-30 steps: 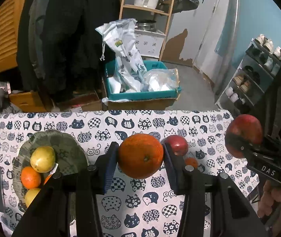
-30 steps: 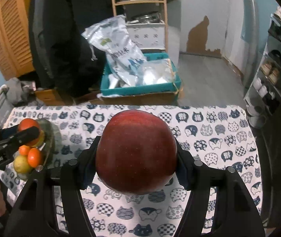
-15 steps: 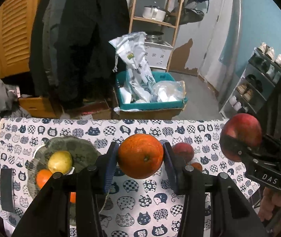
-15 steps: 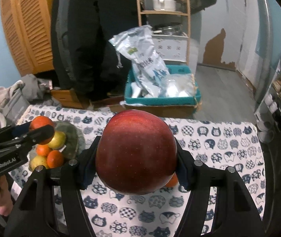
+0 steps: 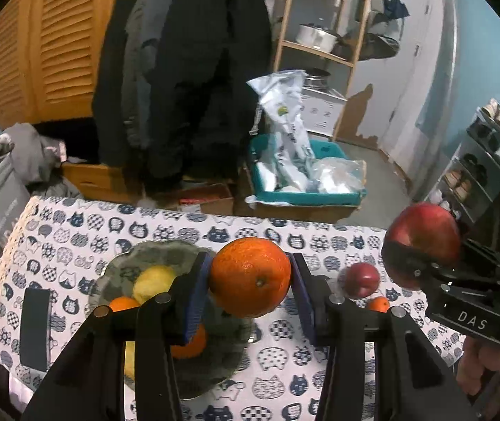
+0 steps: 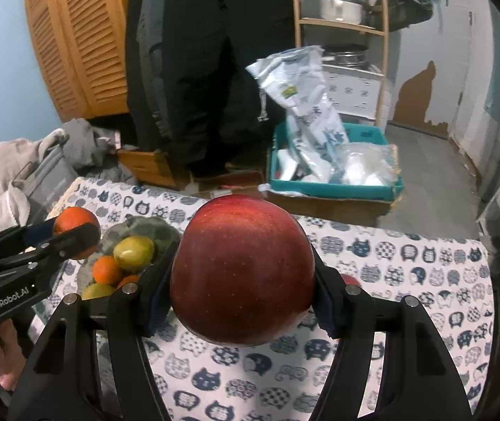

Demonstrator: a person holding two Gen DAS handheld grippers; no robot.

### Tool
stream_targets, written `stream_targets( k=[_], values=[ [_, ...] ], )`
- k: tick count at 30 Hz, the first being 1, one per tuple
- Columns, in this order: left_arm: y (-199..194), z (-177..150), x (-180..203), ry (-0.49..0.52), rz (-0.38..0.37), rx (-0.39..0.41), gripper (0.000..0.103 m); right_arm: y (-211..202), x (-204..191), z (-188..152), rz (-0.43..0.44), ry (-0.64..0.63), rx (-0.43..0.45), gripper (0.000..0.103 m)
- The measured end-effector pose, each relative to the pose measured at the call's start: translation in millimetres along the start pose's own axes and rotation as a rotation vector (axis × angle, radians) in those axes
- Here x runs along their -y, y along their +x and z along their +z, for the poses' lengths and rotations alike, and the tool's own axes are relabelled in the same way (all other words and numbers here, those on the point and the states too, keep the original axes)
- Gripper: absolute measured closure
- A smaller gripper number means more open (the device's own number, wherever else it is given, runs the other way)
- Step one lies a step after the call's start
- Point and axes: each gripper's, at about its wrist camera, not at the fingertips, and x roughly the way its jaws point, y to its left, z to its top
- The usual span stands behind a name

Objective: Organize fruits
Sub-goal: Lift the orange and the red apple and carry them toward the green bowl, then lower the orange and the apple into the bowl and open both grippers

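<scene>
Left gripper [image 5: 251, 282]: I have it pinching the orange [image 5: 250, 277] at its widest girth, so the fruit cannot roll out while carried above the cloth [image 5: 285, 354]. Right gripper [image 6: 242, 277]: clamped the same way on the apple [image 6: 242, 270]. The plate [image 5: 165, 251], holding a lemon [image 5: 153, 282] and small oranges, lies just below the orange, so I judge it the drop point.

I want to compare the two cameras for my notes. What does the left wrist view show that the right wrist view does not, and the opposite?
Only the left wrist view shows a dark flat rectangle lying left of the plate, a small orange fruit on the cloth, and a shoe rack.

Only the right wrist view shows the "GenRobot.AI" marking on the left gripper.

Both show the plate of fruit, the orange, the red apple and the teal crate.
</scene>
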Motion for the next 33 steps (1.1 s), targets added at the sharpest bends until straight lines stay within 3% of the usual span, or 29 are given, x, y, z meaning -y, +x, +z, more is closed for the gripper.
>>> stream_targets(
  k=[8,18,33],
  values=[
    [9,-6,-45,-0.062,0.041,-0.024,0.057,31,-35,10,0.049,-0.028,-0.035,0.036],
    [49,-32,-96,-0.132,0.074,-0.127,0.057,80,-70,12,0.1,-0.051,-0.107,0.036],
    [96,-58,-124,-0.208,0.069,-0.257,0.057,138,-91,-3,0.126,-0.072,-0.219,0.036]
  ],
)
